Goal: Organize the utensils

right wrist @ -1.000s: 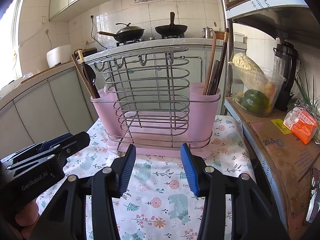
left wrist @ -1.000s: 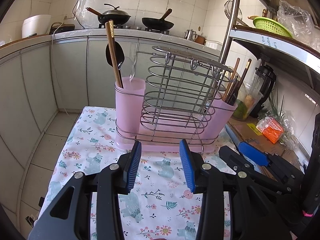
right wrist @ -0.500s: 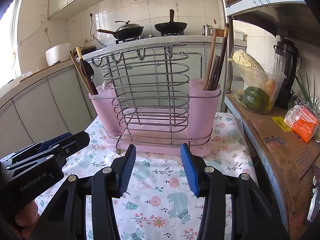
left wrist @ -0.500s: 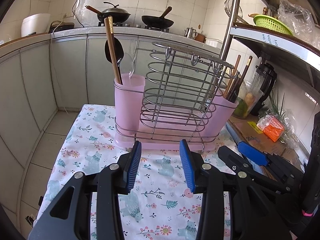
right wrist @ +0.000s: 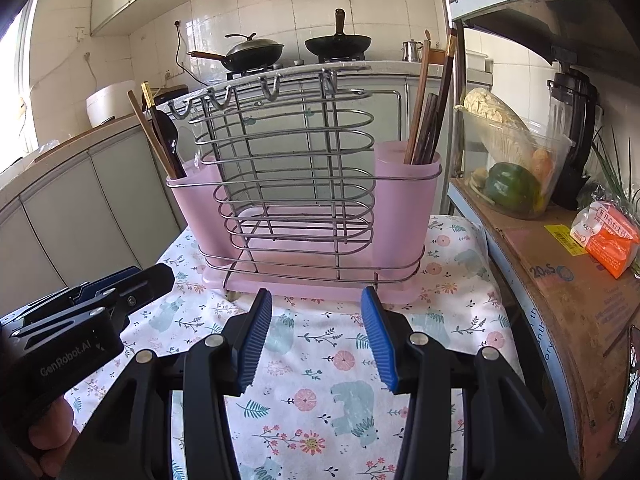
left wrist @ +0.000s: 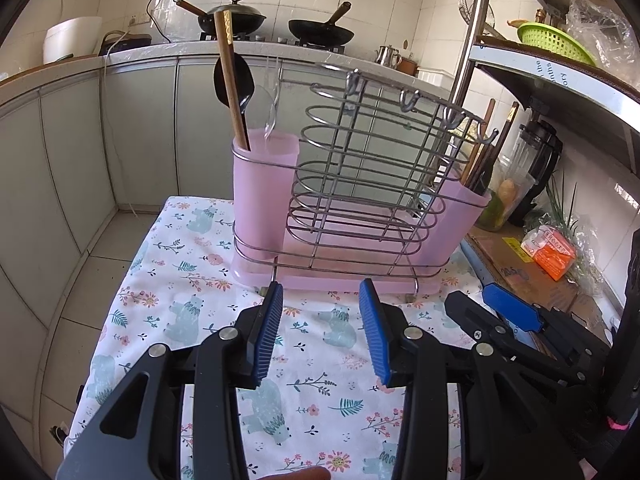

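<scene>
Blue-padded left gripper (left wrist: 320, 332) and right gripper (right wrist: 316, 332) hover nearest, both wide and empty, over a bare floral table (right wrist: 320, 380). Beyond stands a pink holder (right wrist: 304, 208): spoon (left wrist: 234, 80) and chopsticks (right wrist: 430, 116) already sit in its end cups. Sorting looks nearly done.

Pink-cupped wire utensil rack (right wrist: 304, 200) stands upright; chopsticks (right wrist: 430, 120) fill its right cup.
</scene>
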`<action>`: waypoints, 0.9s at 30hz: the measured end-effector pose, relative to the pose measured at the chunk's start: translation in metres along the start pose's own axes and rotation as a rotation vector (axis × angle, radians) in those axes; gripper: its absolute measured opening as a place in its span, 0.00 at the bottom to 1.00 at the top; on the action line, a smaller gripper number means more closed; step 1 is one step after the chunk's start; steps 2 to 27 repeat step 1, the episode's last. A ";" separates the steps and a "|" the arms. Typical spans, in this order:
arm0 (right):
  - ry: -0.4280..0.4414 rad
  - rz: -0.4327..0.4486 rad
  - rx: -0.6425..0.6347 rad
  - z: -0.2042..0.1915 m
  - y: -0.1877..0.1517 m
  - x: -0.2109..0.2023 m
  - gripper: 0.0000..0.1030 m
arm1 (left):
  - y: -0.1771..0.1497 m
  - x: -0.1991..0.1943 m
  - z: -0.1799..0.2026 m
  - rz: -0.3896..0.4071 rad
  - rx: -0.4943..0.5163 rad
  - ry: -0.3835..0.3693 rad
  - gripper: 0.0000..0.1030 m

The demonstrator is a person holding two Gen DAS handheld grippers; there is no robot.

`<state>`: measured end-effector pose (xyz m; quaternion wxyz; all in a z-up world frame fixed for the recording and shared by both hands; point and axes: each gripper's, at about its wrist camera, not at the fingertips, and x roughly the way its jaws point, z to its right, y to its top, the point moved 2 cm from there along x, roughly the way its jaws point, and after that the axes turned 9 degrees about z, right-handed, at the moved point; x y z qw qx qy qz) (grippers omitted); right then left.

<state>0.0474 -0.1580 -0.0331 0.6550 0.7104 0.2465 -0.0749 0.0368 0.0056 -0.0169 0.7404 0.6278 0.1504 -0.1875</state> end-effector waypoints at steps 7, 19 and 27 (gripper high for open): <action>-0.001 -0.005 0.004 0.002 -0.001 0.002 0.45 | 0.000 0.002 -0.001 -0.007 -0.002 -0.001 0.39; -0.001 -0.005 0.004 0.002 -0.001 0.002 0.45 | 0.000 0.002 -0.001 -0.007 -0.002 -0.001 0.39; -0.001 -0.005 0.004 0.002 -0.001 0.002 0.45 | 0.000 0.002 -0.001 -0.007 -0.002 -0.001 0.39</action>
